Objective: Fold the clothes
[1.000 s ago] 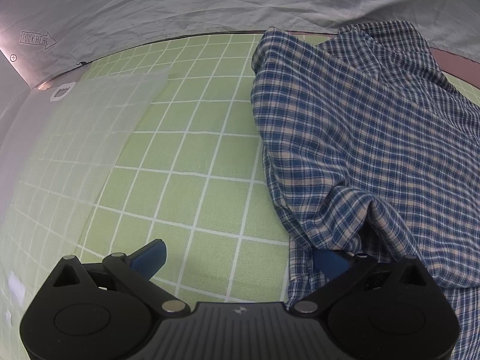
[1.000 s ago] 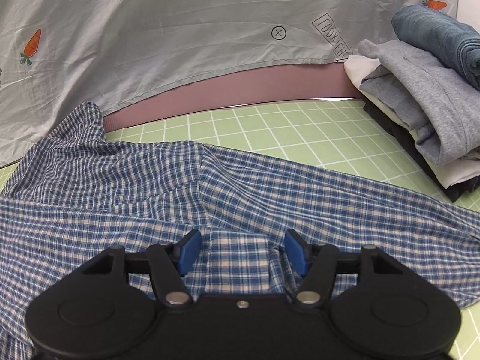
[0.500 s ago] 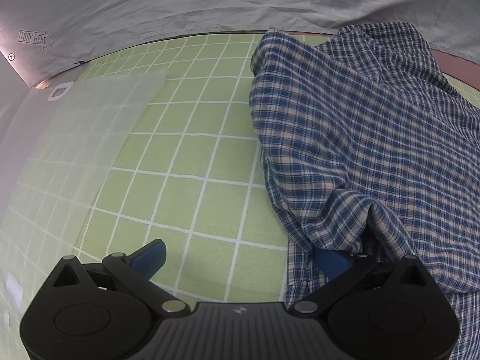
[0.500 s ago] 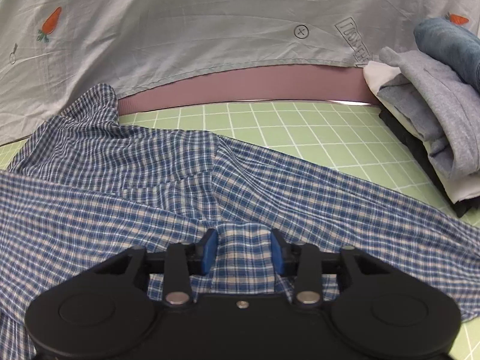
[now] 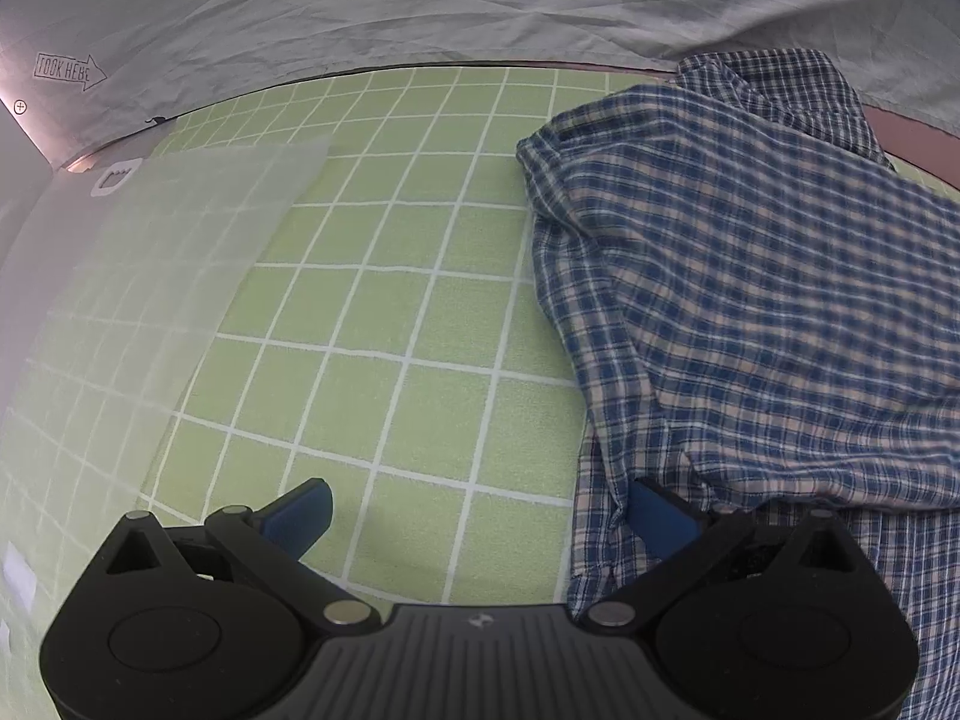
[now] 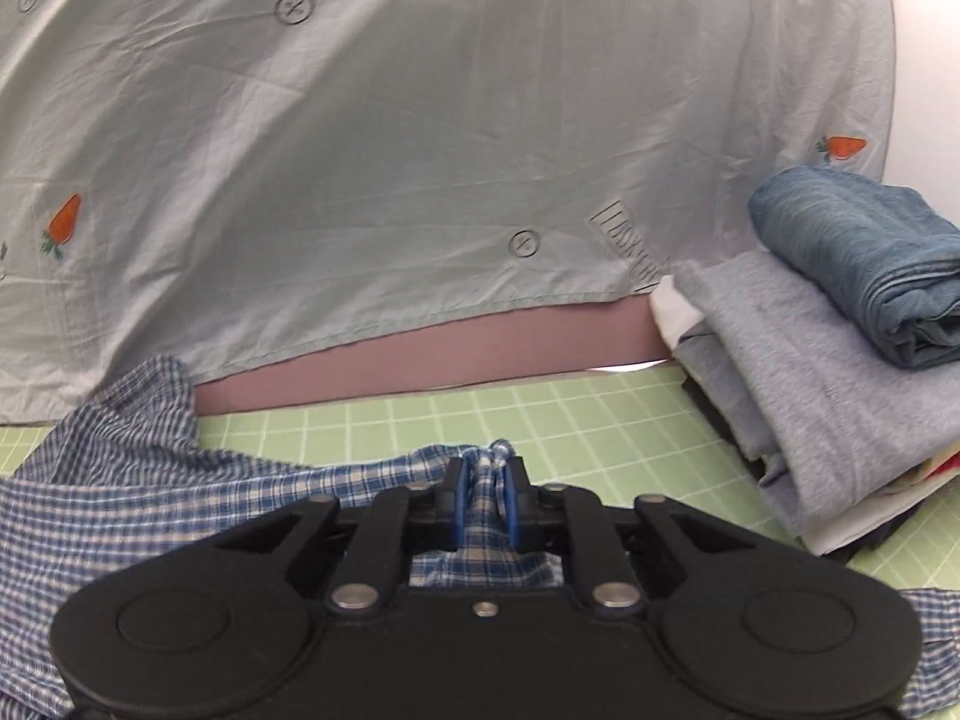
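Now the right gripper (image 6: 483, 489) is clenched on a bunched fold of the plaid shirt (image 5: 750, 300). The left gripper (image 5: 480, 510) is spread wide over the green grid mat (image 5: 390, 312), one finger (image 5: 660, 516) tucked under the shirt's edge.

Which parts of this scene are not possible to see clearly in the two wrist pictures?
- Right wrist view: the plaid shirt below the pinch is hidden by the right gripper body.
- Right wrist view: the lower garments in the folded pile are covered by the grey and blue ones and cut by the frame edge.
- Left wrist view: the shirt's right part runs past the frame edge and is blurred; the left gripper has one finger under the cloth.
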The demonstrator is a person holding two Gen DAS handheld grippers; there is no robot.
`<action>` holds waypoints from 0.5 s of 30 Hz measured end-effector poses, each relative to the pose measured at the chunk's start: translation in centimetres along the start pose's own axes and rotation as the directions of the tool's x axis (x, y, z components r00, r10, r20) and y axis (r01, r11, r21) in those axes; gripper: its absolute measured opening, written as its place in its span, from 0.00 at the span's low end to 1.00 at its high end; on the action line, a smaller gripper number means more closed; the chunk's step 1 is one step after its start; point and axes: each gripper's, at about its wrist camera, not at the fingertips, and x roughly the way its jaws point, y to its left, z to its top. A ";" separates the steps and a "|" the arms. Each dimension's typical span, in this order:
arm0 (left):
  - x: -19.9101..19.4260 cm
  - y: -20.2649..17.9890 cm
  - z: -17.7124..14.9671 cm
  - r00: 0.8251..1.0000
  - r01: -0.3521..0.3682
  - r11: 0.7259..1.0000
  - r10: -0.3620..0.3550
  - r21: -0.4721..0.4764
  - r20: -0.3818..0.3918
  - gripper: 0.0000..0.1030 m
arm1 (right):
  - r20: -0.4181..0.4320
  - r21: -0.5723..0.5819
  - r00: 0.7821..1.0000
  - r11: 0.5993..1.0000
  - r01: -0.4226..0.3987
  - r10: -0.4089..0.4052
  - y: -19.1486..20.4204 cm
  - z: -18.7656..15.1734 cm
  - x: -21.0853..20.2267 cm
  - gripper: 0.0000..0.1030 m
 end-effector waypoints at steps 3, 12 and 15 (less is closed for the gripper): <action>0.1 -0.2 0.1 1.000 0.022 1.000 -0.022 0.000 -0.005 1.00 | 0.014 0.014 0.999 0.999 0.031 -0.031 -1.0 0.6 0.3 0.12; 0.1 0.2 1.8 0.997 0.073 0.997 -0.073 -0.030 0.018 1.00 | 0.031 0.068 0.993 0.992 0.108 -0.111 -3.5 1.5 0.9 0.12; 0.3 0.6 3.2 0.994 0.099 0.994 -0.097 -0.054 0.042 1.00 | 0.023 0.086 0.992 0.989 0.124 -0.126 -4.2 1.2 0.8 0.11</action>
